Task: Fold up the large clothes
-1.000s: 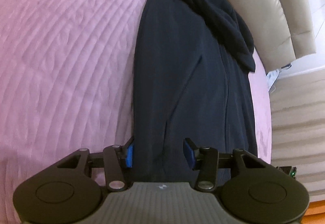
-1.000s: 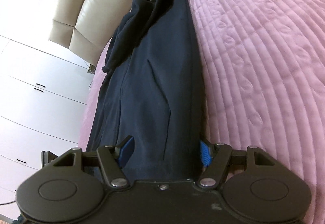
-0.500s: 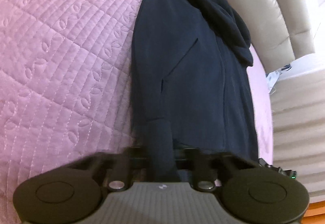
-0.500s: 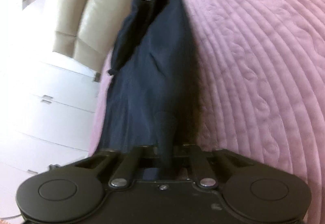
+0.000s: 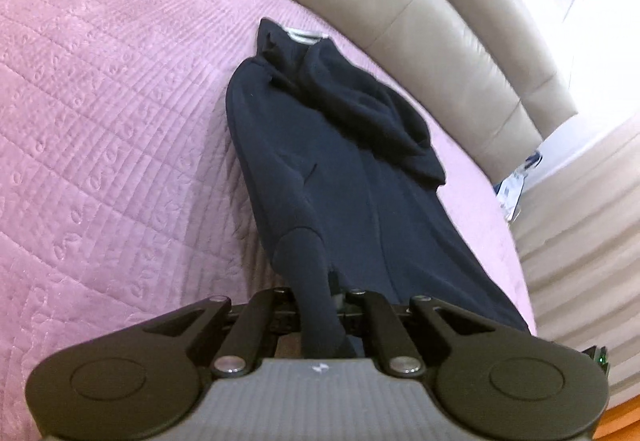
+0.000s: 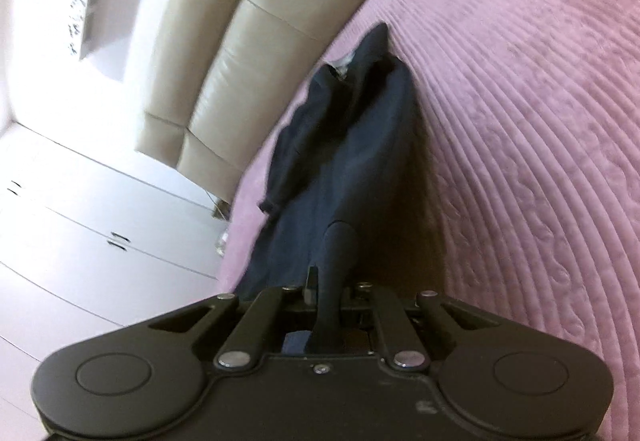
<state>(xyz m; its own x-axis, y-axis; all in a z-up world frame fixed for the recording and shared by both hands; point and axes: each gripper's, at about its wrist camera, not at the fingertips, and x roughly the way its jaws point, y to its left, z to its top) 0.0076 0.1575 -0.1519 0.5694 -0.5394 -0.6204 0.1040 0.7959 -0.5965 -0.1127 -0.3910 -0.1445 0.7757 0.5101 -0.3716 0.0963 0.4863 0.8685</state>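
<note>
Both tongs grip the dark garment (image 5: 340, 177) on the pink bed (image 5: 112, 113).
Left tongs (image 5: 318, 305) and right tongs (image 6: 330, 301) are each clamped on its near hem.

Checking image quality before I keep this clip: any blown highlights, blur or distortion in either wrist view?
Left wrist: fisheye bends the beige padded headboard; the upper right corner is blown out white; the dark navy fleece garment is fairly sharp. Right wrist: the white cabinets are overexposed, and the headboard and pink quilted bedspread are softly blurred.
</note>
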